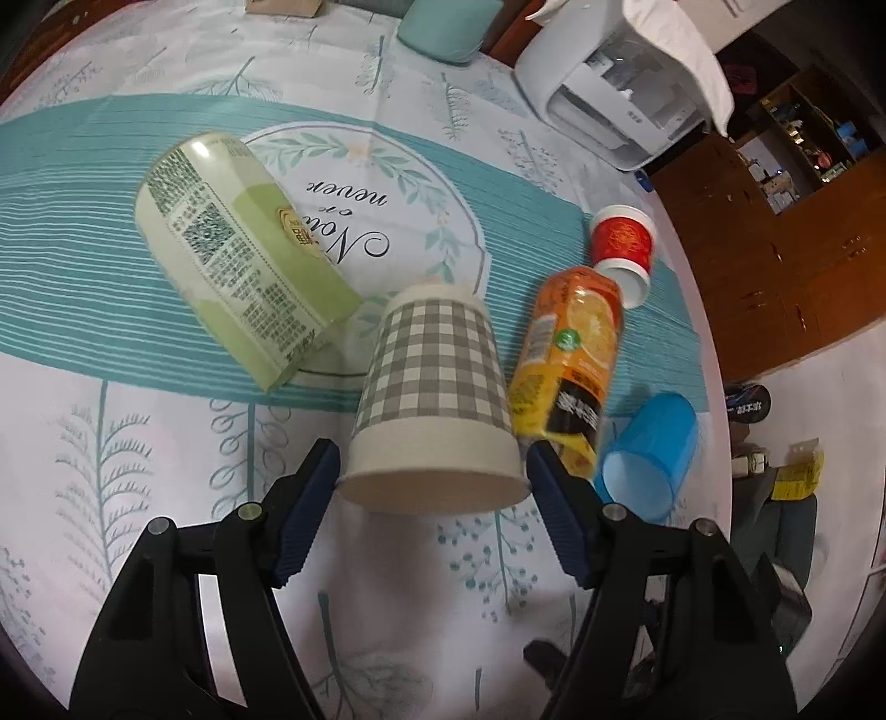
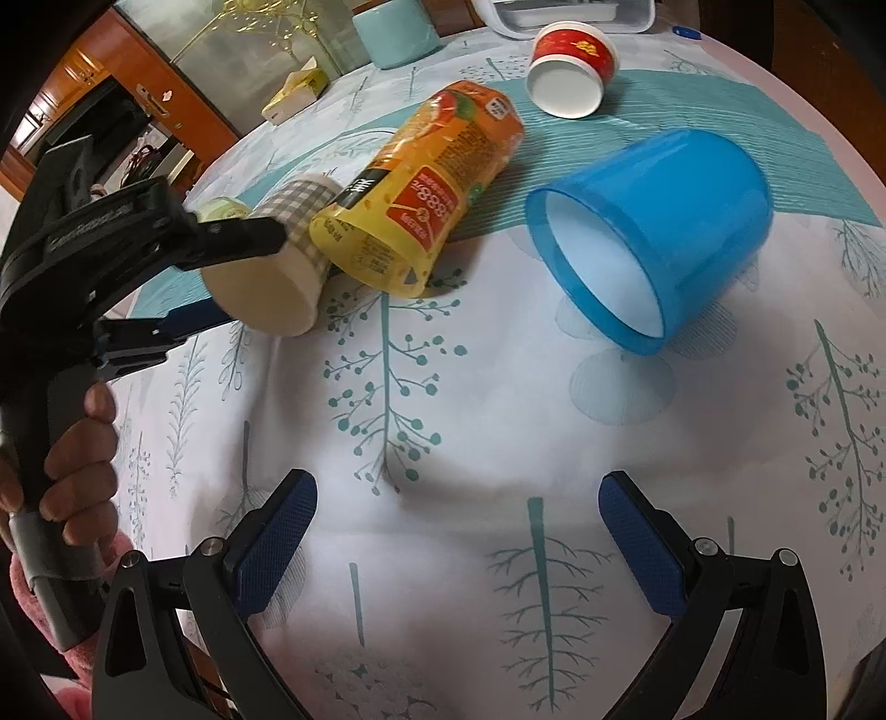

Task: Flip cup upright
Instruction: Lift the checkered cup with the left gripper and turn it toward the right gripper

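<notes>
A grey-and-white checked paper cup (image 1: 432,399) lies on its side, mouth toward me. My left gripper (image 1: 432,471) has its fingers on both sides of the cup's rim and is shut on it. In the right wrist view the same cup (image 2: 277,266) sits between the left gripper's fingers (image 2: 243,238). My right gripper (image 2: 457,498) is open and empty above bare tablecloth. A blue plastic cup (image 2: 653,232) lies on its side ahead of it, mouth toward me; it also shows in the left wrist view (image 1: 650,459).
An orange drink cup (image 1: 570,349) lies against the checked cup's right side. A green printed cup (image 1: 238,260) lies to the left. A red-and-white cup (image 1: 623,249) lies farther back. A white appliance (image 1: 603,83) and teal container (image 1: 448,27) stand at the table's far edge.
</notes>
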The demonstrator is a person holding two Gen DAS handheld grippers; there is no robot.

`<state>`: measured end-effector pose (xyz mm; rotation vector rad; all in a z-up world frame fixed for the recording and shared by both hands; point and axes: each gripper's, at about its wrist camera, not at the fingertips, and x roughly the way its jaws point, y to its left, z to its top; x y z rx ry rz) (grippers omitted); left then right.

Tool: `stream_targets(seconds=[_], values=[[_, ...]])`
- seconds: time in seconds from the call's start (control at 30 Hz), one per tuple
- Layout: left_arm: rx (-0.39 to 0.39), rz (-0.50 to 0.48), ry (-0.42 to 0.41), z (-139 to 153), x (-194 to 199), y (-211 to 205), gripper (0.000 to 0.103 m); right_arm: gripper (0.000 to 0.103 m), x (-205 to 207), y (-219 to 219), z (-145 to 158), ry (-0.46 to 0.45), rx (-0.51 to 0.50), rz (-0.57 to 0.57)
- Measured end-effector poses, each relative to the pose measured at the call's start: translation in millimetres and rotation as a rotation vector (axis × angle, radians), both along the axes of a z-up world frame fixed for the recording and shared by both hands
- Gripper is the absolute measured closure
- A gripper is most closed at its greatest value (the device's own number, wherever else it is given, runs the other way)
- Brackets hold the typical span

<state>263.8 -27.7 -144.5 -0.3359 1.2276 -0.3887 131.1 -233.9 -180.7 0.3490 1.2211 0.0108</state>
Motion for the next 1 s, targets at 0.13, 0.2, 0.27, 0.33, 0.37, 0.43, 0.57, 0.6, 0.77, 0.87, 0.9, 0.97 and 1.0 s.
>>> stream_targets(seconds=[0.13,0.2,0.27,0.33,0.37,0.43,0.57,0.6,0.77,0.87,0.9,0.97,1.0], values=[[-0.017,-0.048,-0.005,17,-20,9,0.036,0.000,-14,-3,10,-0.024,-0.018,-0.014],[-0.029,-0.081,-0.012,23,-35,15,0.036,0.000,-23,-5,16,-0.037,-0.027,-0.023],[-0.028,-0.114,-0.017,28,-48,16,0.036,0.000,-32,-6,25,-0.054,-0.035,-0.037],[-0.030,-0.163,-0.019,30,-63,15,0.036,0.000,-45,-10,36,-0.074,-0.045,-0.053],[-0.037,-0.194,-0.020,31,-70,14,0.036,0.000,-50,-13,41,-0.082,-0.051,-0.058],[-0.058,-0.252,-0.018,31,-84,11,0.036,0.000,-59,-17,51,-0.097,-0.062,-0.065],[-0.092,-0.428,0.021,21,-100,-6,0.036,0.000,-78,-28,71,-0.120,-0.075,-0.073],[-0.107,-0.475,0.039,19,-101,-12,0.036,0.000,-81,-29,75,-0.126,-0.079,-0.068],[-0.166,-0.751,0.114,9,-105,-31,0.036,0.000,-99,-37,90,-0.129,-0.136,-0.033],[-0.115,-0.866,0.100,6,-102,-39,0.035,0.000,-100,-44,84,-0.097,-0.134,-0.034],[-0.092,-0.892,0.102,4,-100,-40,0.035,0.000,-102,-46,83,-0.088,-0.140,-0.030],[-0.037,-0.936,0.102,0,-95,-40,0.035,0.000,-107,-50,80,-0.079,-0.159,-0.007],[-0.034,-0.967,0.090,0,-95,-39,0.035,0.000,-110,-51,80,-0.078,-0.168,0.007]])
